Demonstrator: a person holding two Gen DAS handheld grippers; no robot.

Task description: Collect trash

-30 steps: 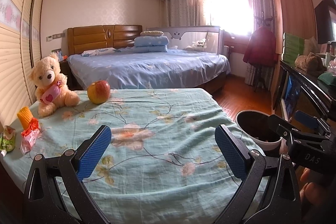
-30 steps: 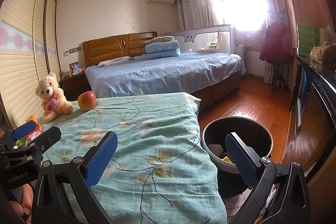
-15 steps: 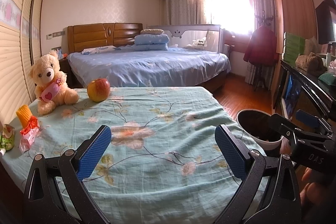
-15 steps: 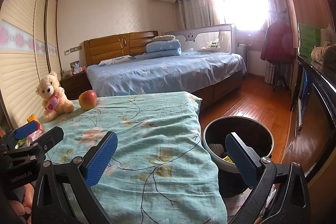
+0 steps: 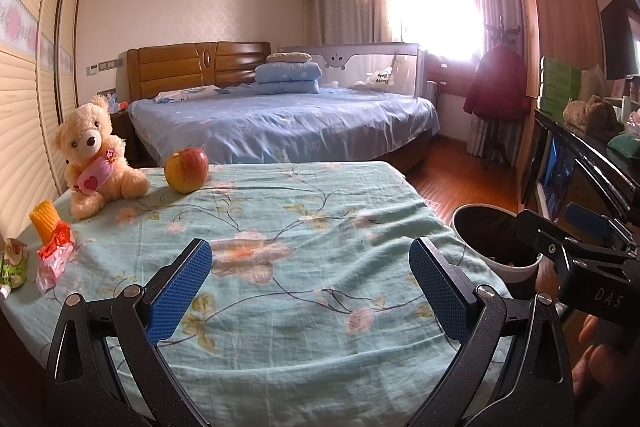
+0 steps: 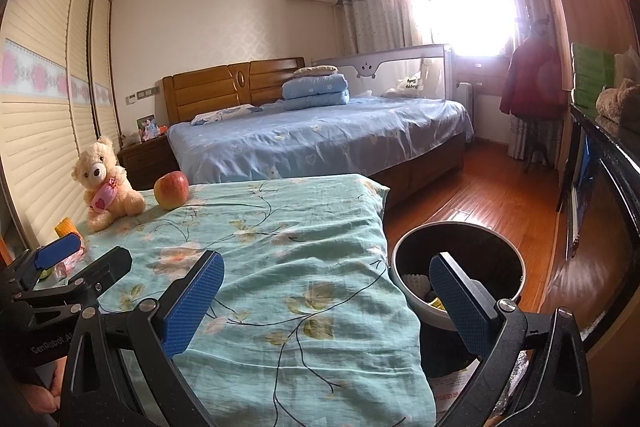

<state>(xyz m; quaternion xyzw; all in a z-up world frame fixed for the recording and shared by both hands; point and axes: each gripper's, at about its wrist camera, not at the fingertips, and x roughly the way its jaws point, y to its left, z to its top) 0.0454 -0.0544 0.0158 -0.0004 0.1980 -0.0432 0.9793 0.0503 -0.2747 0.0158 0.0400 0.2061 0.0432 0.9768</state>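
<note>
Trash: a red-and-pink crinkled plastic wrapper [image 5: 54, 259] lies on the teal floral bedsheet [image 5: 304, 227], far off to the left of my left gripper [image 5: 310, 291], just beside a short orange ribbed cylinder [image 5: 45, 221] and a green-and-white printed packet [image 5: 14, 263] at the sheet's edge. Whether the cylinder counts as trash, I cannot tell.

Jaws: both pairs spread wide, nothing between the blue pads. Right gripper [image 6: 326, 301] hangs over the sheet's right edge; the round dark-lined waste bin [image 6: 460, 227] sits just beyond its right pad, with 2 or 3 scraps already inside.

Risks, my judgement:
1. Thin wrapper on soft cloth: pads may pinch sheet along with it, or slide over it.
2. Crowded corner: the reach could knock the packet off the edge.
3. Cream plush teddy bear [image 5: 94, 155] and red-yellow apple [image 5: 187, 169] beyond are not trash; avoid them.
</note>
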